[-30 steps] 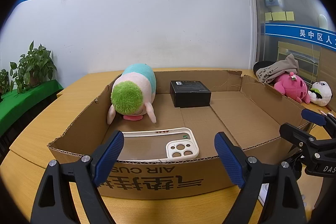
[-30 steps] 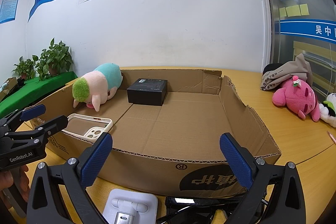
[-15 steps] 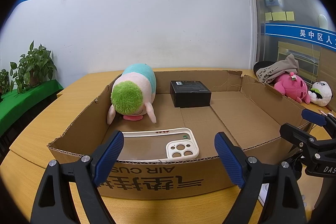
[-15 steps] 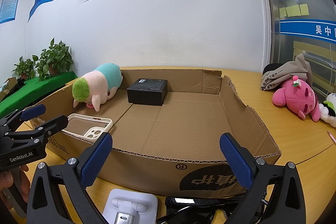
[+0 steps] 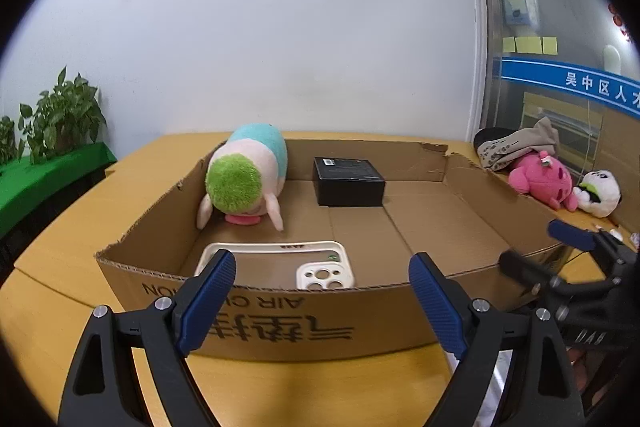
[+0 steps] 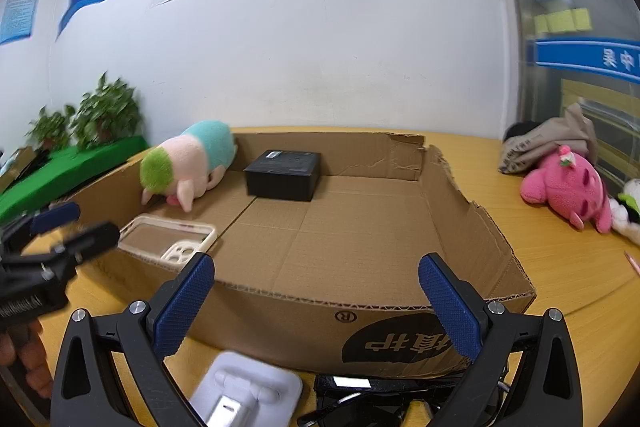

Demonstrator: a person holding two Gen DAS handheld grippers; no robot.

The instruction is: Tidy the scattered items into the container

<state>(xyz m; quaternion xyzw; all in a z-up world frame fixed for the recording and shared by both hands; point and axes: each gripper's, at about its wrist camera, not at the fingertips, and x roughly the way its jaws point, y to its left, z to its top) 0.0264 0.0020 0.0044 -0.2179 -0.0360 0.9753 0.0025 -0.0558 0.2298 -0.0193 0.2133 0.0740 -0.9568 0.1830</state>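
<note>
right wrist view: a white charger (image 6: pixel 248 393) and black glasses (image 6: pixel 372 393) lie on the surface (image 6: pixel 560 259) just below the right hand-held gripper (image 6: pixel 316 293), in front of the cardboard box (image 6: pixel 360 319); its jaws gape wide, holding nothing. left hand-held gripper (image 5: pixel 322 289) likewise spread, empty, facing the phone case (image 5: pixel 276 263).

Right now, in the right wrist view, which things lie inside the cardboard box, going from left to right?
Phone case → plush toy with green head → black box.
</note>
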